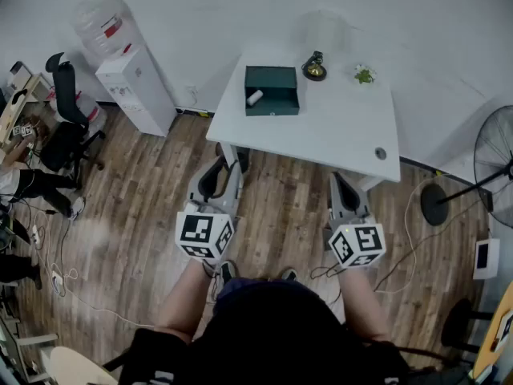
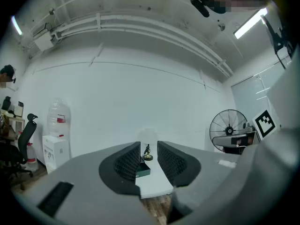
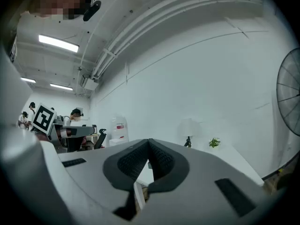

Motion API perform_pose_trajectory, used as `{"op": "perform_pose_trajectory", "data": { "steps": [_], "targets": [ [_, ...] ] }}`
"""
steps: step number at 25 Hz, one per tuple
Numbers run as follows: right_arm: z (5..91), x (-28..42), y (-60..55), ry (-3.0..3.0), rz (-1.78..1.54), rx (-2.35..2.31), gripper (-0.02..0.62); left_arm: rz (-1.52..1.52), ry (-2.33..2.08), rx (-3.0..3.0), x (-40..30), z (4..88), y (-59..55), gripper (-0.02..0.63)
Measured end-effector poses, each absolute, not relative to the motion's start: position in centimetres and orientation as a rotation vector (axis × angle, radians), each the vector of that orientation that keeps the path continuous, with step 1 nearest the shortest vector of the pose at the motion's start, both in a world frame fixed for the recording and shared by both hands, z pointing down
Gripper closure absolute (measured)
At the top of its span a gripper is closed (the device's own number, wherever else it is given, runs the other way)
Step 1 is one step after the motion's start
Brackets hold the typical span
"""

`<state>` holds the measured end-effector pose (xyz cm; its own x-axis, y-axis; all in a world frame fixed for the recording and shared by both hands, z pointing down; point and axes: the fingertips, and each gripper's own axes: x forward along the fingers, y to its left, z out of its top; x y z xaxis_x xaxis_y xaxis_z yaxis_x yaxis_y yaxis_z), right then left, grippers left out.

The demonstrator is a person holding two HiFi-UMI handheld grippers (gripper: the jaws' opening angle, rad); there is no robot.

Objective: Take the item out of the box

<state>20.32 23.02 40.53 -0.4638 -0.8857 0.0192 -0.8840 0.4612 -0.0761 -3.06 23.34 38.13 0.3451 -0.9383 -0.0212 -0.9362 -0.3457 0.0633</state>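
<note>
Head view: box [image 1: 276,101] on table [image 1: 337,131] well ahead, white item [image 1: 254,97] inside at its left end. Your left gripper [image 1: 231,160], jaws spread and empty, sits nearer; right gripper [image 1: 343,180] pressed together.

The pale item [image 1: 254,98] in the green box [image 1: 271,91] is too small to identify. The fan [image 1: 495,163] is cut off by the head view's right edge. One jaw of the left claw [image 2: 149,146] hides part of the box.
</note>
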Motion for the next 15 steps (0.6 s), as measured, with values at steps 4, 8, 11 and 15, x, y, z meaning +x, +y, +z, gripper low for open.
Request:
{"op": "perform_pose_trajectory", "data": {
  "steps": [4,8,11,15],
  "targets": [
    [40.5,16.6,23.9,2.656,-0.116,-1.653,0.592,-0.044,-1.766,2.522,-7.8,38.5,24.1,0.498],
    [40.5,13.8,23.5,2.629,-0.142,-1.694,0.592,-0.053,-1.734,2.531,-10.8,38.7,24.1,0.499],
    [40.4,12.0,22.8,2.612,-0.138,-1.731,0.591,-0.071,-1.736,2.545,-13.1,38.4,23.6,0.499],
    [39.8,9.6,21.8,2.549,-0.137,-1.838,0.574,-0.039,-1.718,2.598,-16.6,38.1,22.6,0.499]
  ]
}}
